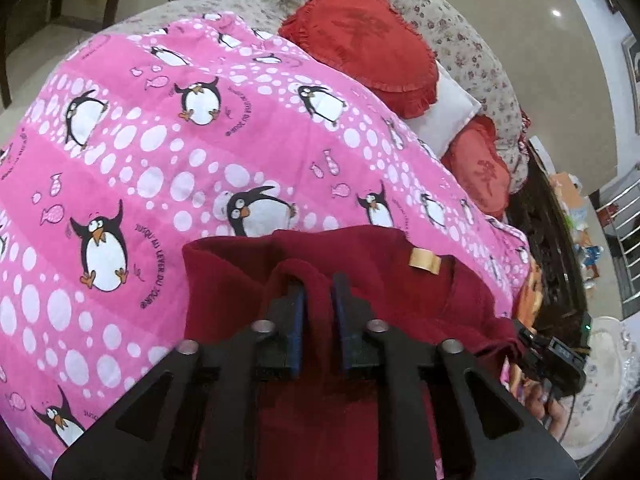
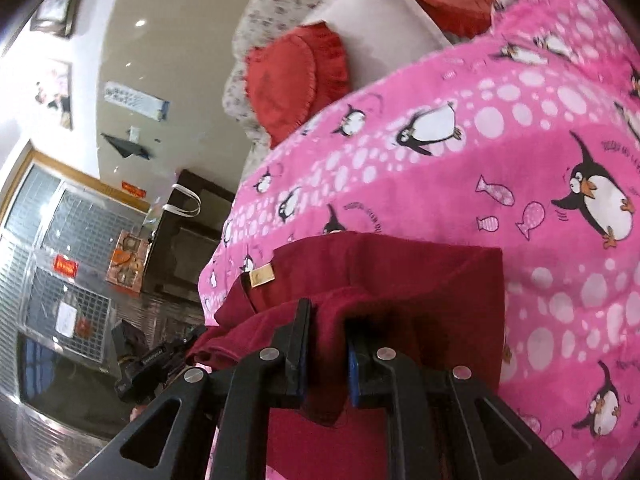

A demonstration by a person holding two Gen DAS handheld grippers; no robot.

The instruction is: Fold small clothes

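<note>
Maroon garment (image 1: 384, 276) is seen lying on the pink penguin blanket (image 1: 168, 152), partly doubled over on itself, with its tan label (image 1: 425, 259) showing near the neckline. It is judged to be light, soft knit cloth that drapes and bunches freely, neither slippery nor fragile; a fold is kept only if its edges are held taut. It is best taken at a hem or a corner, with two layers pinched together, so that the fold line stays straight.

A raised ridge of the cloth is seen between the fingers of the left gripper (image 1: 319, 280); the jaws stand slightly apart, and it cannot be told whether the pads are pressing on the fabric. The right gripper (image 2: 327, 312) is clamped on a bunched fold of the same garment, which hangs over and below its pads. Both grippers are placed on the near edge of the garment, to either side of the label.

Beyond the garment, past the far end of the blanket, red frilled cushions (image 1: 360, 36) and a white pillow (image 1: 448, 116) are stacked against a floral cover (image 1: 460, 32). No basket, box or drawer for folded clothes is seen near the garment; a carrier bag with white handles (image 2: 184, 200) is visible off the bed, and its contents cannot be made out.
</note>
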